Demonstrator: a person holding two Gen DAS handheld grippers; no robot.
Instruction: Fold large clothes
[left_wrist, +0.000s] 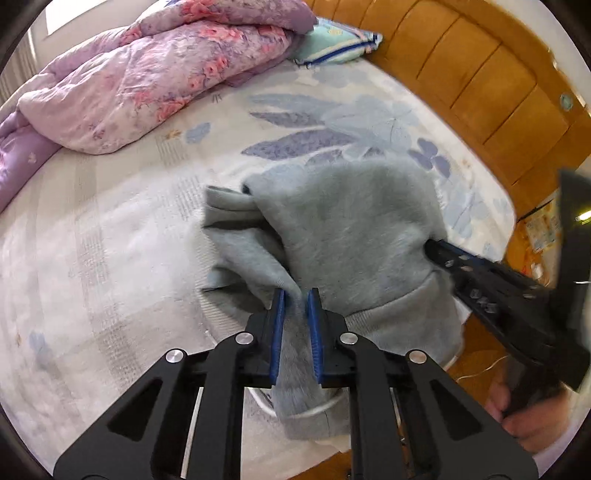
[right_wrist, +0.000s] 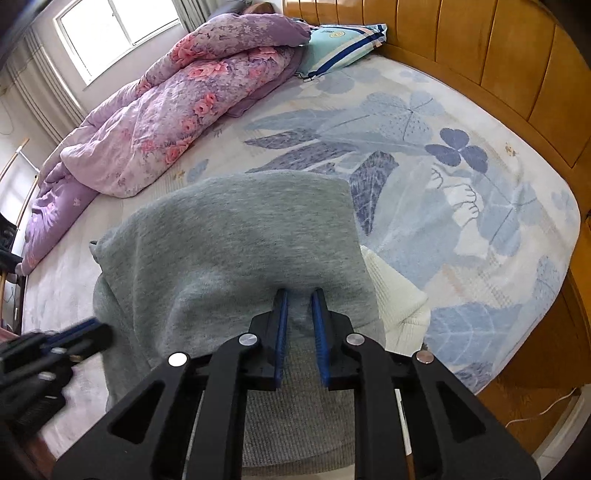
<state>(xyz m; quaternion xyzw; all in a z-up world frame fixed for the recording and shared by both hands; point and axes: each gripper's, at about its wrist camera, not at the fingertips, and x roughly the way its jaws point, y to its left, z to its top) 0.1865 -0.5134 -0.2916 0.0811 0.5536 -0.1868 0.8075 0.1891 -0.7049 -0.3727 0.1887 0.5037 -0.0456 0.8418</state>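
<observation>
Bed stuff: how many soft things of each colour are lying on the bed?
Grey: 1, the sweatshirt, pinched by both tongs
Purple and pink: 1, the flowery quilt
Teal with blue stripes: 1, the pillow
White: 1, a knitted piece peeking from under the sweatshirt
Total: 4

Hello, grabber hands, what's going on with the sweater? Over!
Left gripper and right gripper both shut on the grey fleece sweatshirt, bunched on the bed. White knitted garment lies partly underneath.
</observation>
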